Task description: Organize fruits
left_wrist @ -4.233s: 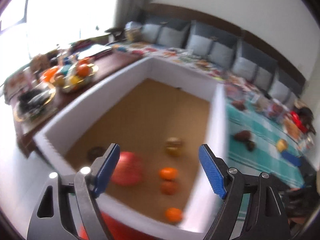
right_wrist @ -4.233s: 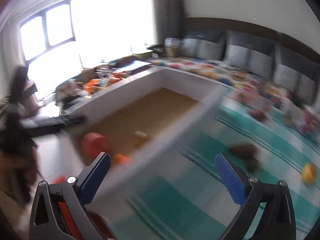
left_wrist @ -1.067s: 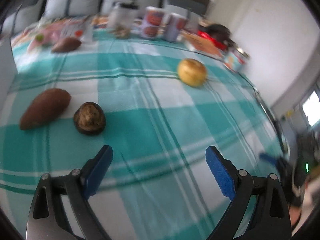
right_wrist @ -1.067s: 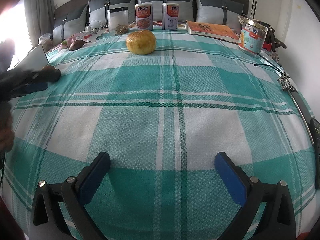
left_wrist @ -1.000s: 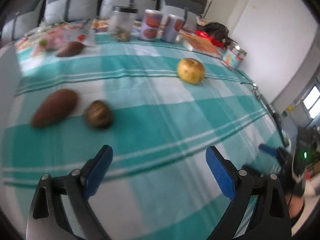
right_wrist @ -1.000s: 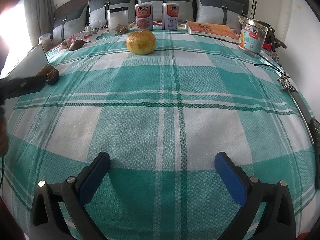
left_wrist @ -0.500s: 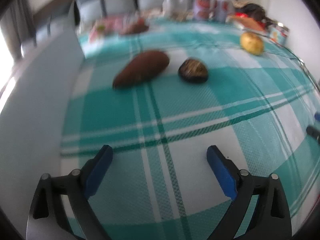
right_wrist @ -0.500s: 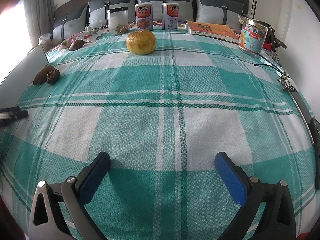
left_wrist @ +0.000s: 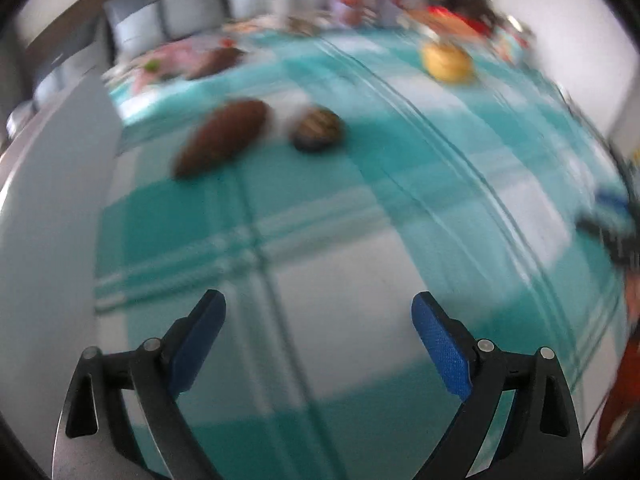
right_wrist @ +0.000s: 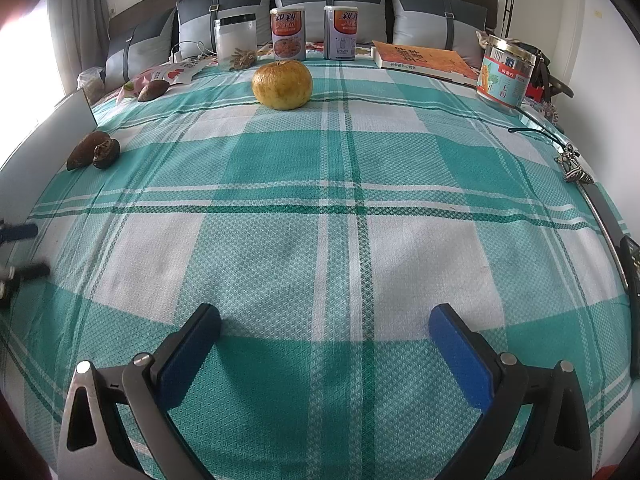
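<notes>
A long brown fruit [left_wrist: 222, 136] and a small dark round fruit [left_wrist: 318, 132] lie side by side on the teal checked cloth [left_wrist: 360, 240], ahead of my open, empty left gripper [left_wrist: 318, 312]. A yellow-orange citrus [left_wrist: 446, 62] sits farther back right; it also shows in the right wrist view [right_wrist: 282, 84]. The two brown fruits [right_wrist: 94, 154] show there at far left, and another brown fruit [right_wrist: 154, 90] lies at the back left. My right gripper [right_wrist: 324, 328] is open and empty, low over the cloth, far from all fruit. The left gripper's fingertips [right_wrist: 20, 232] show at the left edge.
The white box wall [left_wrist: 44, 208] stands along the left. At the back stand a clear jar [right_wrist: 236, 42], two tins [right_wrist: 288, 34], an orange book [right_wrist: 424, 60] and a labelled can [right_wrist: 504, 76]. Snack packets [right_wrist: 172, 72] lie back left. A black strap [right_wrist: 612, 232] runs along the right edge.
My left gripper has swung from the box to the cloth and now faces the two brown fruits, a little closer than half a second ago. The right gripper has stayed still.
</notes>
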Demonstrator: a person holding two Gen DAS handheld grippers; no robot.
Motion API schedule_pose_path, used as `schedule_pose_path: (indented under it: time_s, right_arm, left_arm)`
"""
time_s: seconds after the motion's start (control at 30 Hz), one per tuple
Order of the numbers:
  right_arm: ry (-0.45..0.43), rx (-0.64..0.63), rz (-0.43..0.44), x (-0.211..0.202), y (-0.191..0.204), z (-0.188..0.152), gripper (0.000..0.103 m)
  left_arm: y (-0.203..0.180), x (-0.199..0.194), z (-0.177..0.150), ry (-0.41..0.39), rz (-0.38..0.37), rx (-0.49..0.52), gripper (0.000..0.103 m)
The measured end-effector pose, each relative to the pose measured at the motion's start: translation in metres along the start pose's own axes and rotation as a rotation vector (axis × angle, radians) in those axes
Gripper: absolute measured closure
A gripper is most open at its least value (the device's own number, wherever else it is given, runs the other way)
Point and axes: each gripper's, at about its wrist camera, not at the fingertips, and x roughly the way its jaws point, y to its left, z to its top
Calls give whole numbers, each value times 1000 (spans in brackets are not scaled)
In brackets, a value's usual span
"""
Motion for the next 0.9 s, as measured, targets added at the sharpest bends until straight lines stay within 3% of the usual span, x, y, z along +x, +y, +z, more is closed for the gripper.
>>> schedule_pose_path:
  time_s: [0.1,0.2,0.27,0.4,0.43,0.5,0.53,0.6,0.7,0.9]
  right_arm:
    - [0,0,0,0,0,0,0]
    - [0,0,0,0,0,0,0]
    - [0,0,0,0,0,0,0]
    - [0,0,0,0,0,0,0]
    - [0,0,0,0,0,0,0]
    - [0,0,0,0,0,0,0]
    - [0,0,0,0,0,0,0]
    - [0,1,0,0,0,0,0]
    - [0,1,0,1,0,1,0]
    - [0,1,0,1,0,2,0]
  left_arm:
    - [22,4,33,-44,109,-26,8]
    - [37,28,63,16,257,35,8]
    - [41,43,81,31,269,70,9]
    - [35,64,101,68,183,107,10]
    - [33,72,107,94,157,109,18]
    - [29,75,107,106,113,96,47]
    - [31,70,105,100,108,72,57]
    - [40,64,99,102,73,-7,64]
    - [48,50,79,110,23,-121,64]
    - [41,-7,27,96,-14,-239,65]
